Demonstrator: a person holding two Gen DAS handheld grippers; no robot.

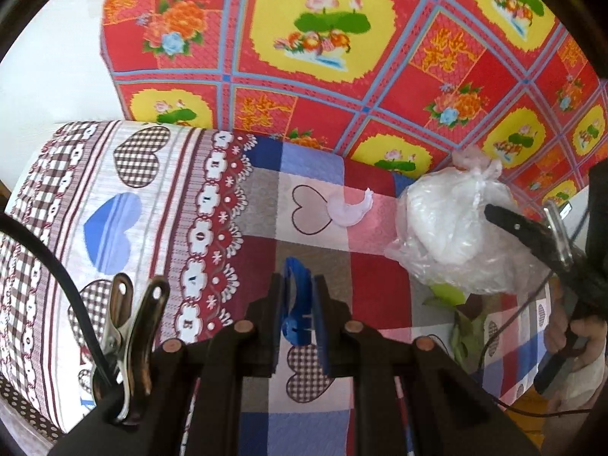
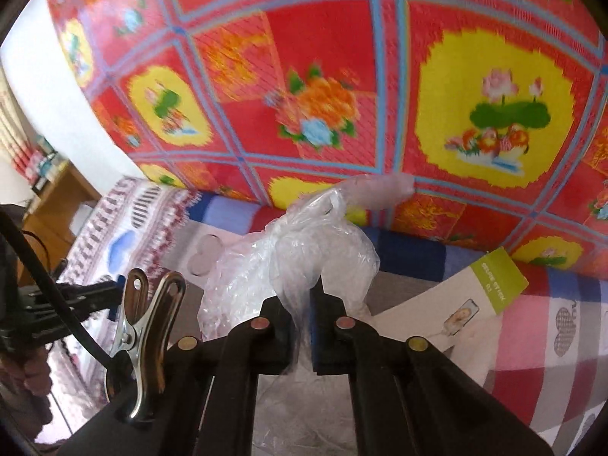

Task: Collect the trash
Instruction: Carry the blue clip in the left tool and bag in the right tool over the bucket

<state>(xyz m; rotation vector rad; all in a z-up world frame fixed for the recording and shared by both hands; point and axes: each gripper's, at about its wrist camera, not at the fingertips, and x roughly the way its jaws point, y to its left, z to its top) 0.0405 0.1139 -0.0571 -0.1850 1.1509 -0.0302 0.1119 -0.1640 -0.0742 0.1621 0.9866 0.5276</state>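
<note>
Crumpled clear plastic bag (image 2: 304, 250), lifted

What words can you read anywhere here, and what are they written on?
"SELFIE STICK 01", a bit blurry: green corner of the white box.
Single letters such as "V", "O", "L": flower border of the heart blanket; the rest unclear.
Orange characters on the red floral cloth: unreadable.

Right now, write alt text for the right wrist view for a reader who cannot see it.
The right gripper has its jaws shut on a crumpled clear plastic bag, held above a patchwork bedspread. A white and green selfie-stick box lies on the bedspread to the right, a red and yellow flowered mat stands behind, and the left gripper shows at the left edge.
</note>
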